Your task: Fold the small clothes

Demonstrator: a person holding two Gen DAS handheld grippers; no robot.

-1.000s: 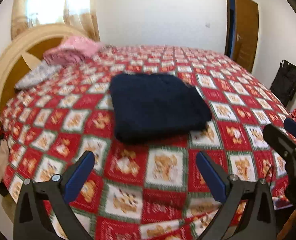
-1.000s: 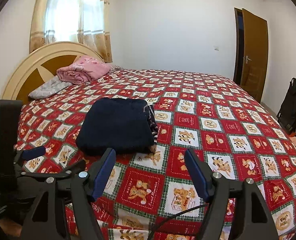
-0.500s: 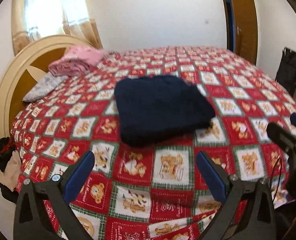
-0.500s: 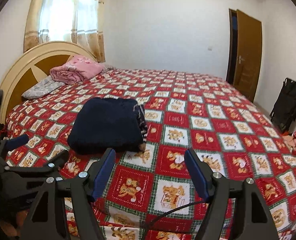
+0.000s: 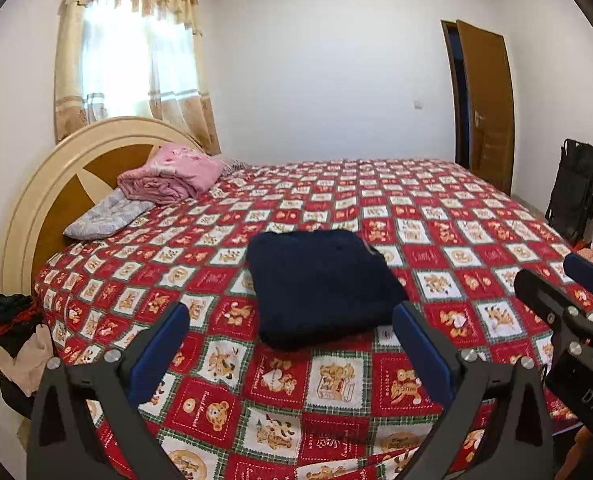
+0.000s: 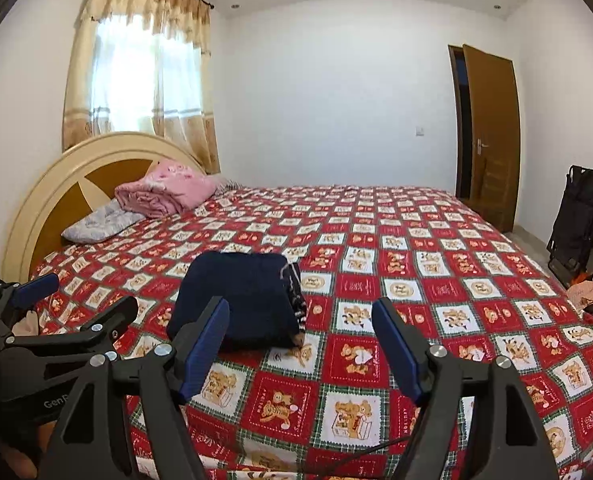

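Observation:
A folded dark navy garment [image 5: 320, 286] lies on the red patterned bedspread [image 5: 436, 216], also in the right wrist view [image 6: 242, 300]. My left gripper [image 5: 292, 354] is open and empty, held back from the garment near the bed's front edge. My right gripper [image 6: 302, 346] is open and empty, just in front of the garment and apart from it. The right gripper shows at the right edge of the left wrist view [image 5: 568, 320]; the left gripper shows at the left of the right wrist view [image 6: 56, 312].
A pink folded blanket [image 5: 172, 178] and a grey pillow [image 5: 104, 216] lie by the headboard [image 5: 40, 200]. A clothes heap [image 5: 14, 344] sits beside the bed at left. A black bag [image 5: 574, 188] and a brown door [image 5: 486, 104] are at right.
Both grippers have pulled back and tilted up from the garment, so more of the room and ceiling shows. The garment has not moved. Both stay open.

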